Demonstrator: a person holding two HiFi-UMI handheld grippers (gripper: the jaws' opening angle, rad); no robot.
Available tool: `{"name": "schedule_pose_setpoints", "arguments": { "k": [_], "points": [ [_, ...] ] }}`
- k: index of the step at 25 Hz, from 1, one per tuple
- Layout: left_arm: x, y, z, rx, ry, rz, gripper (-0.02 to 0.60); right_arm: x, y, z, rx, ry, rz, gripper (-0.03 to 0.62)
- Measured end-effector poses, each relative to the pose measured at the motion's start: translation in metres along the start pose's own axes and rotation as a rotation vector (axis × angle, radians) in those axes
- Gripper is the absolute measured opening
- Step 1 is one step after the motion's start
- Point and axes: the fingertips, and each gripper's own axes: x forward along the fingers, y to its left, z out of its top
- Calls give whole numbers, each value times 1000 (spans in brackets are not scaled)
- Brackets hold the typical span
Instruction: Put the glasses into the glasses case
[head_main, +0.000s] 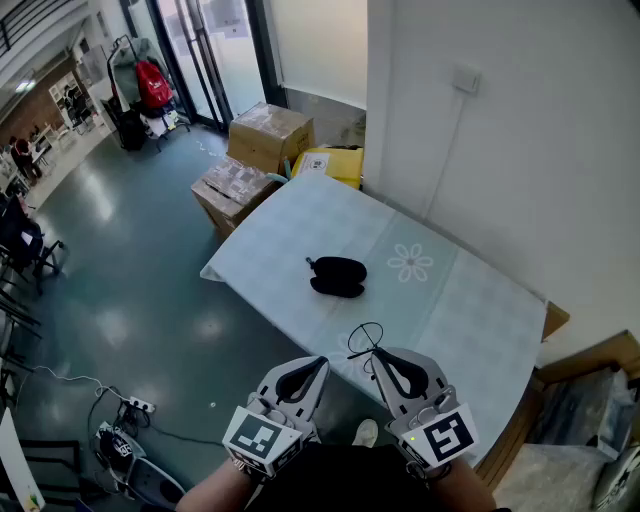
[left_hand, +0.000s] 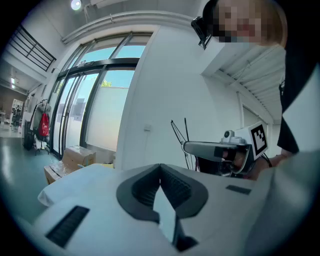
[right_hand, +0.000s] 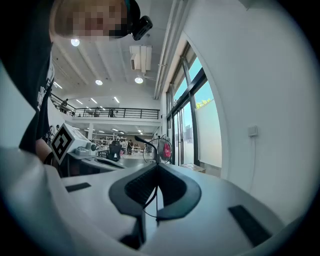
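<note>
Right tool (head_main: 376, 352) is closed on the thin-framed glasses (head_main: 366, 338), which are held over the near edge of the desk (head_main: 470, 310). Left tool (head_main: 322, 361) is shut on nothing just beside it. The black glasses case (head_main: 337, 275) is seen mid-desk, well apart.

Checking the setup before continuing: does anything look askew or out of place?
Nothing spilled or broken. One oddity: the glasses are pinched by a thin wire part in the right tool, a lens ring sticking out past its tips. The black case lies alone on the tablecloth.
</note>
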Motion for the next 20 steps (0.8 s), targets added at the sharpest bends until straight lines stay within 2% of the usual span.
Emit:
{"name": "schedule_pose_setpoints", "arguments": {
  "k": [6,11,14,17,20],
  "points": [
    [-1,-3,5,-15,-23,-8,26,-1,1,-2,-1,5,-3,28],
    [-8,4,-8,-8,35,14,26,2,4,0,16,-7,-9,28],
    [-10,3,-5,17,5,-30,26,5,5,2,17,-11,-16,28],
    [-13,9,-6,12,11,-22,26,8,8,2,14,-10,-25,28],
    [-16,12,-9,17,3,-48,26,11,10,0,13,-5,-40,28]
  ]
}}
